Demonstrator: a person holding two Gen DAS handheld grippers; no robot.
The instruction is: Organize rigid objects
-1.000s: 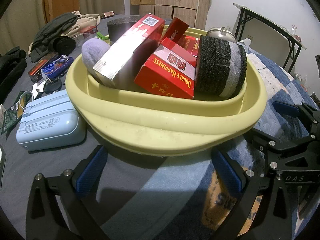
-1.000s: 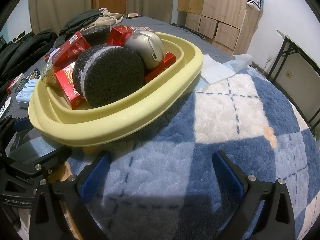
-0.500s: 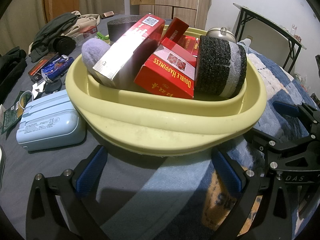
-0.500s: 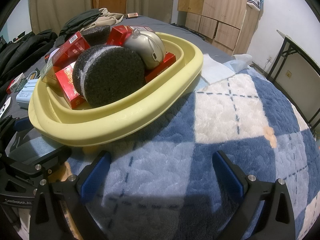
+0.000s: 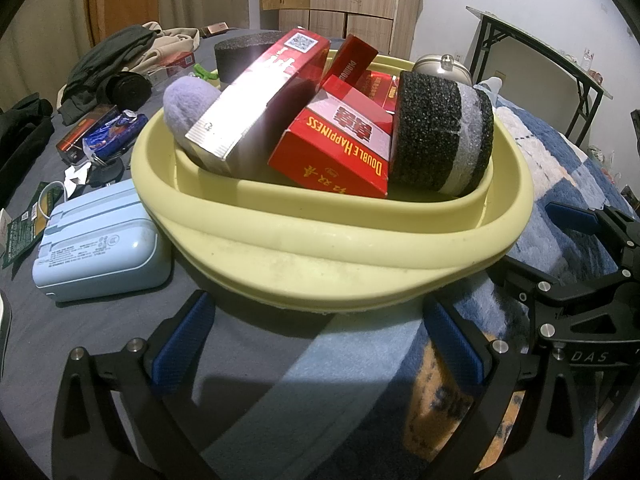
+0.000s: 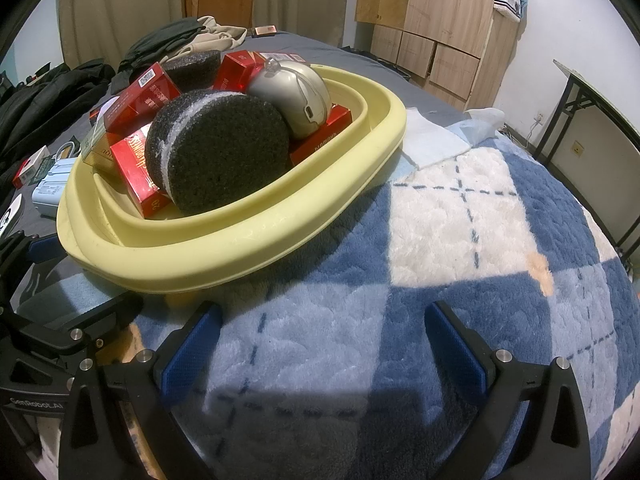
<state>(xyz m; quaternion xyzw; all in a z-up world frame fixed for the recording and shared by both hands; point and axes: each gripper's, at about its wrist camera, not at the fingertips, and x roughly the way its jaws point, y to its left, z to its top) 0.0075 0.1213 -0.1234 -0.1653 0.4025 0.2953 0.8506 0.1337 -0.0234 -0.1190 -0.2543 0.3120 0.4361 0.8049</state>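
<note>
Left wrist view, smooth yellow plastic basin [image 5: 328, 240], gritty round sponge [image 5: 440, 136], both tools [image 5: 320, 348] [image 6: 320, 344] spread apart

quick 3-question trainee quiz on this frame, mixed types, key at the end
1. True or false: the left gripper and right gripper are both open and empty.
2. What lies outside the pale yellow plastic basin, on its left in the left wrist view? A) pale blue hard case B) kettle C) shoe
3. Fill in: the black foam disc with a grey band stands on its ____.

Key: 1 true; 2 A; 3 edge
</note>
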